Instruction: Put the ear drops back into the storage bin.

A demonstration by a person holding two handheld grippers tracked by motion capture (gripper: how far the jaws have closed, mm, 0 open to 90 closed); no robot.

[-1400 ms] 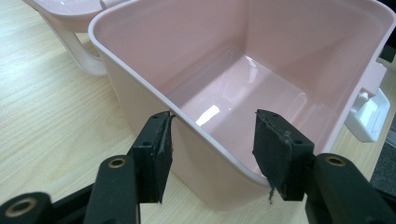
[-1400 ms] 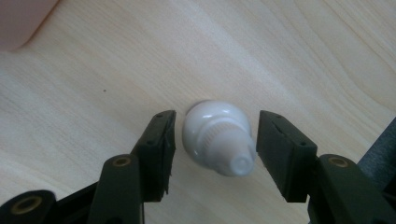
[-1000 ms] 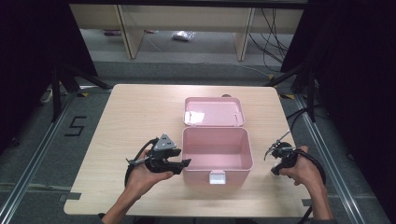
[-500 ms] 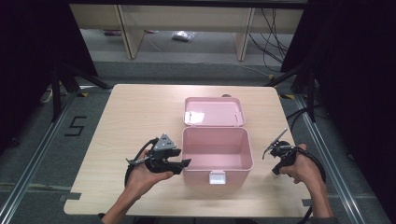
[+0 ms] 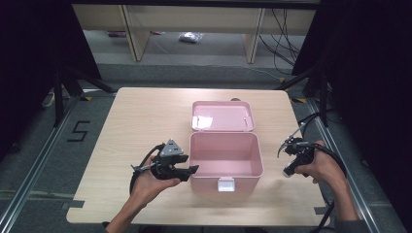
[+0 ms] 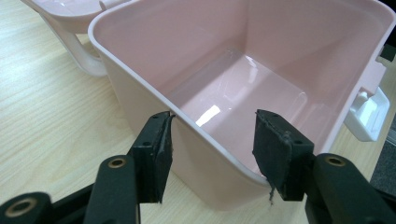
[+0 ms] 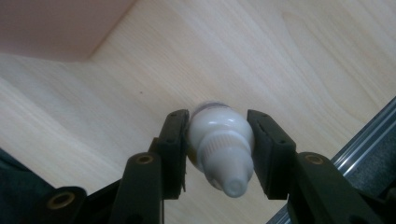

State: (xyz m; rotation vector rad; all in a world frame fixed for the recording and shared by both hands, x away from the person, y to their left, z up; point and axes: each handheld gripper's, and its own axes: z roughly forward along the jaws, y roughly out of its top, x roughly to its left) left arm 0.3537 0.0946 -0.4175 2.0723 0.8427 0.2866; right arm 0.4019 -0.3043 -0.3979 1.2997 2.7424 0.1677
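Observation:
An open pink plastic box (image 5: 226, 155) stands in the middle of the table, with its lid (image 5: 222, 116) folded back behind it. My left gripper (image 5: 187, 171) is at the box's left front corner. In the left gripper view it (image 6: 212, 149) is open and straddles the box's rim (image 6: 140, 70), one pad (image 6: 156, 154) outside the wall and the other over the inside. The box is empty. My right gripper (image 5: 290, 165) hovers right of the box, and its jaws (image 7: 217, 140) are shut on a small white bottle (image 7: 222, 144) whose nozzle points back at the camera.
A white latch (image 5: 226, 185) hangs on the box's front wall. The wooden table (image 5: 145, 126) has bare room left and right of the box. A metal rail (image 7: 364, 135) runs along the table's right edge, close to my right gripper. Shelving stands beyond the far edge.
The right hand has tilted slightly with the bottle still in its jaws. The left gripper and the box have not moved.

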